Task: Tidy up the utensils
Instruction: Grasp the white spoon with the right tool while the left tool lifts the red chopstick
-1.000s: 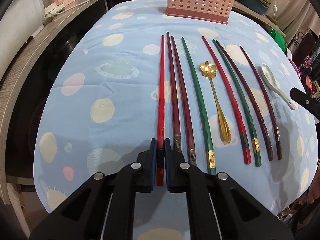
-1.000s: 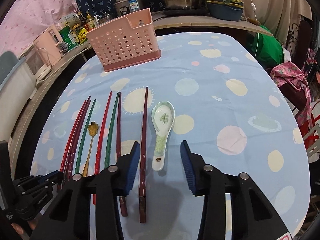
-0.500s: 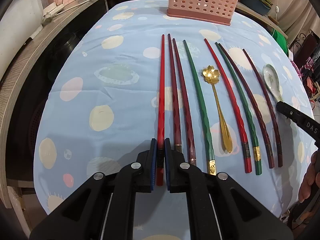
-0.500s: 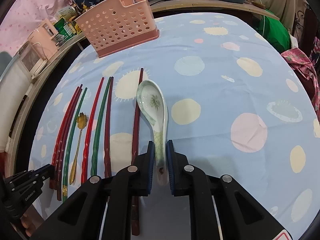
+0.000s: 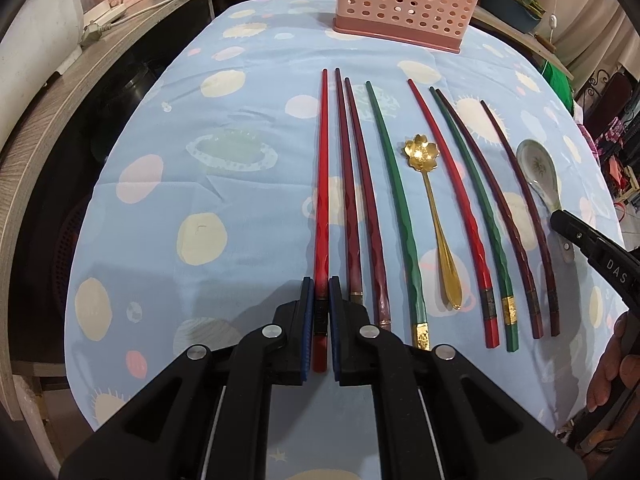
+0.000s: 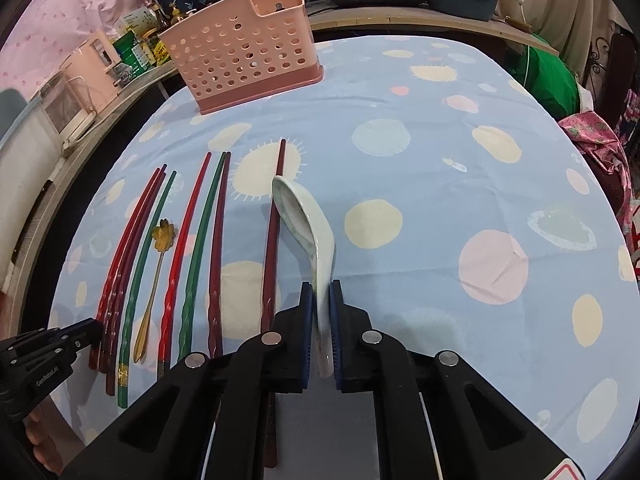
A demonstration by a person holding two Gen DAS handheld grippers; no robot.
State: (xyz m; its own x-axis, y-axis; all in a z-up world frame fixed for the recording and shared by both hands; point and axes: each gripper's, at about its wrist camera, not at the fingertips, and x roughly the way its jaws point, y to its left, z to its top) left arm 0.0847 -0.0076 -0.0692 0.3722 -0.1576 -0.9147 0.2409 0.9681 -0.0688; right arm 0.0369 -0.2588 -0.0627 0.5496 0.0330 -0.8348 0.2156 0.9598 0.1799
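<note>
Landmark: the pink perforated utensil basket (image 5: 404,0), seen standing at the far edge of the blue spotted tablecloth (image 5: 240,208).

Left gripper (image 5: 320,308): jaws are drawn nearly together and clamped on the near end of a bright red chopstick (image 5: 322,184). This chopstick is laid flat on the cloth, its tip directed toward the basket, and it is placed at the left end of the row of utensils.

The row is spread between the basket and the grippers. To the right of the red chopstick, two dark maroon chopsticks (image 5: 356,200) are laid close together, then a green chopstick (image 5: 394,200), a gold flower-bowled spoon (image 5: 432,216), a second red chopstick (image 5: 452,200), a second green chopstick (image 5: 476,208) and two more maroon chopsticks (image 5: 516,208), all with tips directed toward the basket.

Right gripper (image 6: 320,320): jaws have just been closing and are now pressed on the handle of the white ceramic spoon (image 6: 304,220). The spoon is rolled onto its edge, its bowl directed toward the basket and lying just beside the rightmost maroon chopstick. Whether the bowl is still touching the cloth cannot be told.

In the left wrist view, fingers of a person's hand (image 5: 612,364) are seen at the right edge, behind the right gripper.
</note>
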